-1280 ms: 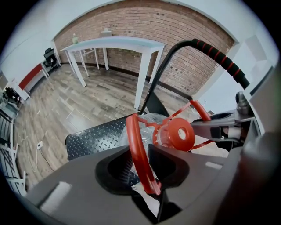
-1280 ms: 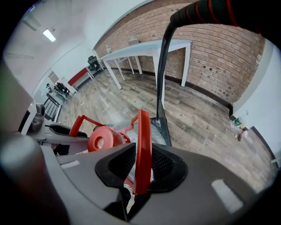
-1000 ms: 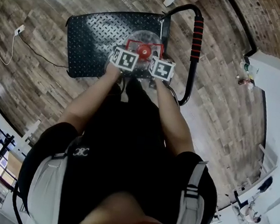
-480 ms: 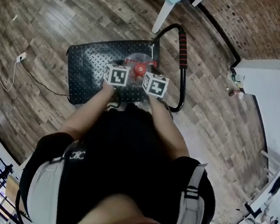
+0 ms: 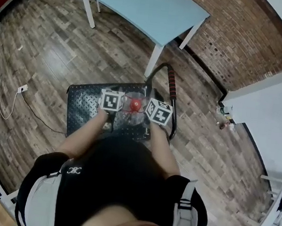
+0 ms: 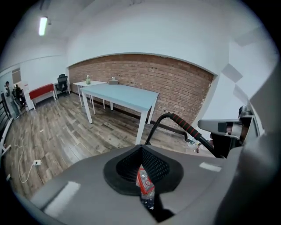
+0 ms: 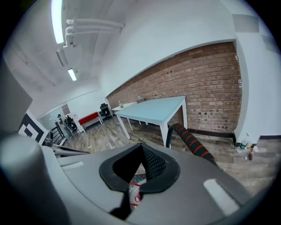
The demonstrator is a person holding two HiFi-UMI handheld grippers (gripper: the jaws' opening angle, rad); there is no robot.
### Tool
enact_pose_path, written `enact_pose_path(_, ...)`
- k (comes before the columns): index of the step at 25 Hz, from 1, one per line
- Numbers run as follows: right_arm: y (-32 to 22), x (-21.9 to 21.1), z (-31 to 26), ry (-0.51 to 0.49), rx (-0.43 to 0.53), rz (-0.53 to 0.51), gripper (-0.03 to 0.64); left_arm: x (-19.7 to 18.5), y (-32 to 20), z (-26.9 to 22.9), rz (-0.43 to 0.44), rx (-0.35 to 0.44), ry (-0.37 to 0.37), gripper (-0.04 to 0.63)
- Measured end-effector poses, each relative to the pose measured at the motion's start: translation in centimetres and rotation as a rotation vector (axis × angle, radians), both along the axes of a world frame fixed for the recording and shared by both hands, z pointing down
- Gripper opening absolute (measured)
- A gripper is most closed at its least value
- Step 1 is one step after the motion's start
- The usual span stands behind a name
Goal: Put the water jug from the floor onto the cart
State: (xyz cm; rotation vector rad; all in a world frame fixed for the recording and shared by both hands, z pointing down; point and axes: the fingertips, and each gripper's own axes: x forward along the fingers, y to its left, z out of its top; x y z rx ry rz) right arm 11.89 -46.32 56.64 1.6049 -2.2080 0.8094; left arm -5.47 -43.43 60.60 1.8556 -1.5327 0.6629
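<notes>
- Finds the water jug (image 5: 135, 105) upright on the black deck of the cart (image 5: 83, 106), red cap up, at the end near the cart handle (image 5: 172, 85); reads as placed, task near enough done
- Shows the left hand-held gripper (image 6: 141, 151) closed pad to pad with nothing pinched, only a sliver of the jug's clear wall and red label visible below through the notch
- Shows the right hand-held gripper (image 7: 142, 151) closed the same way, equally empty, with the same sliver of jug beneath it
- In the head view, puts both marker cubes just beside the cap, one on each side
- Could clip the neck or cap while drawing back, given how closely both tools flank it; a sideways drift of either hand would be the likely cause
- Could start the cart rolling on the wood floor if the deck or handle is bumped, and so rock or tip a tall jug
- Cannot tell how squarely the base sits, hidden as it is behind the arms
- Against a second ago: jaws on both sides have just been closing from wide to fully shut, with nothing between them
- Also against then: cubes higher off the deck, jug in the same place on the cart, and a blue table (image 5: 143, 4) newly in sight
</notes>
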Motion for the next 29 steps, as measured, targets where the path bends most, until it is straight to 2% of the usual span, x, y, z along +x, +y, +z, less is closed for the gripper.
enact_pose_path(5, -0.1, -1.3, -1.4, -0.02, 0.035, -0.057, 0.011, 0.6, -0.7, -0.7, -0.01, 0.006, 0.01, 0.0)
enact_pose_path(9, 0.3, -2.2, -1.3, -0.021, 0.025, -0.072, 0.011, 0.7, -1.2, -2.9, 0.019, 0.064, -0.021, 0.0)
enact_pose_path(13, 0.6, -2.9, -1.1, -0.023, 0.018, -0.08, 0.012, 0.9, -0.7, -1.8, 0.035, 0.037, -0.01, 0.0)
enact_pose_path(16, 0.8, -2.7, -0.5, -0.033, 0.014, -0.069, 0.012, 0.3, -0.5, -1.8, 0.029, 0.045, -0.041, 0.0)
enact_pose_path(23, 1.4, -2.1, 0.9, -0.041, -0.023, -0.056, 0.011, 0.3, -0.3, -1.3, 0.031, 0.035, -0.049, 0.0)
enact_pose_path(26, 1.2, -2.0, 1.0, -0.04, -0.026, -0.057, 0.012, 1.1, 0.3, 0.0, 0.044, -0.02, -0.018, 0.0)
enact_pose_path(29, 0.9, -1.8, 1.3, -0.036, -0.03, -0.059, 0.012, 1.3, 0.2, 0.5, 0.045, -0.036, -0.013, 0.0)
